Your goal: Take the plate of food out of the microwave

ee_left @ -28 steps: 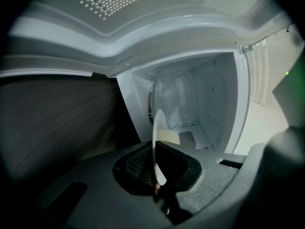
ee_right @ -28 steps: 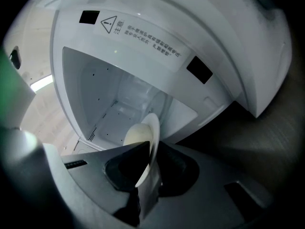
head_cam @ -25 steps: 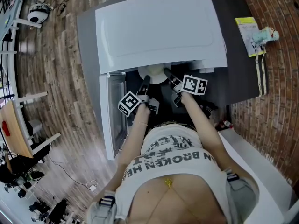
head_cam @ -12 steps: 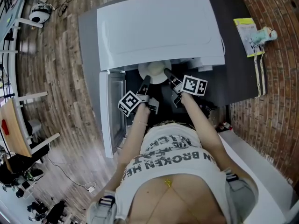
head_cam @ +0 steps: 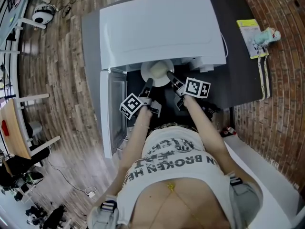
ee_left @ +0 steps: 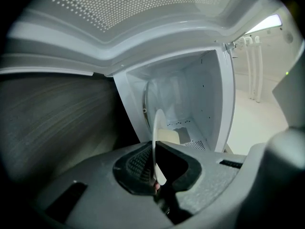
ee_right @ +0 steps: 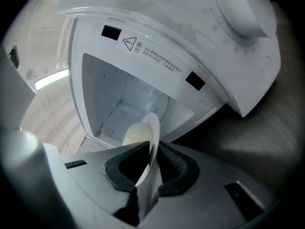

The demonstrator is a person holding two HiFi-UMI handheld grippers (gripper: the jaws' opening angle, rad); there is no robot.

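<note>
Left gripper clamped on plate rim, right gripper clamped on opposite rim. Plate with pale food sits at microwave mouth, partly inside; door open.

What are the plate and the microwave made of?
The plate is probably glazed ceramic, maybe melamine: its rim is thin, smooth and glossy white. The microwave looks like painted metal or plastic: its panels are flat and evenly satin white.

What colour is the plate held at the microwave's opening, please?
The plate is white; the head view shows it best.
</note>
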